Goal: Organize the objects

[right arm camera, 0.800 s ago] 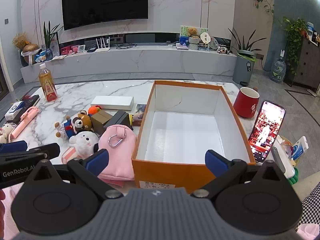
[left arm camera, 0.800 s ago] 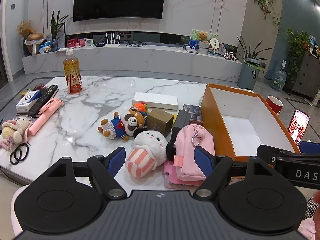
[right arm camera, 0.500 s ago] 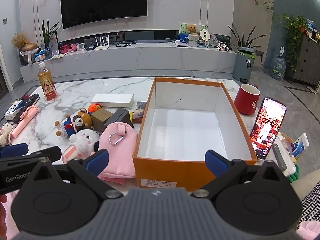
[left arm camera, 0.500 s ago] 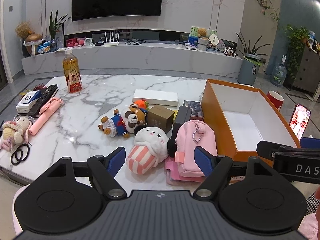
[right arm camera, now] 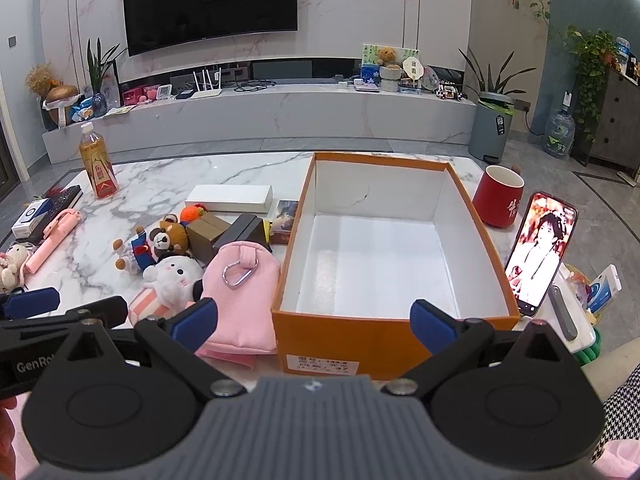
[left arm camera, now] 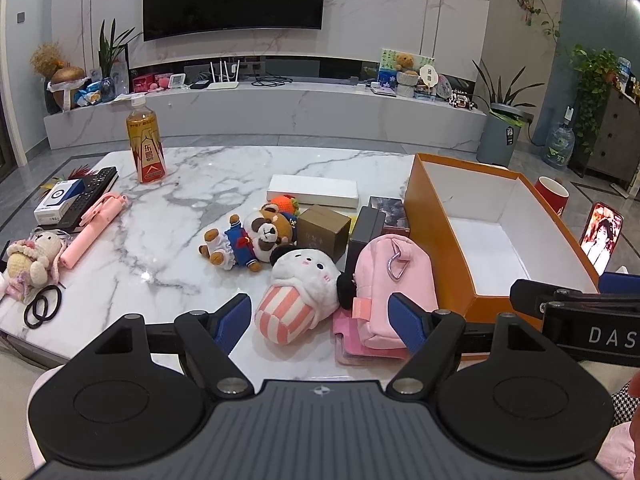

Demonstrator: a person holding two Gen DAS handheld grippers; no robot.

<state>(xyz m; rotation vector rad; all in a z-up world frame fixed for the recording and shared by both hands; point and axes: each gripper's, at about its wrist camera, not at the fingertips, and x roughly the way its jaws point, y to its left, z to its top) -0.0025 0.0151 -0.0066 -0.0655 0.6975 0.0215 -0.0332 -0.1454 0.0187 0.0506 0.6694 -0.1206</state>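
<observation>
Stock awaiting sorting: orange box point(right arm camera: 384, 332) empty on counter point(left arm camera: 208, 176), toys beside it.
Box stiff, light; pink pouch point(left arm camera: 394, 276) soft, take by body; white plush point(left arm camera: 298, 292) squashy, light. Left hand-held gripper point(left arm camera: 320, 314) and right hand-held gripper point(right arm camera: 314, 318) hovered wide open, holding nothing.

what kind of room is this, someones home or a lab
Most likely a home living room. A large wall-mounted TV hangs above a long marble media console cluttered with a router and knick-knacks, and the work surface is a marble coffee table strewn with plush toys beside an empty orange box.
</observation>
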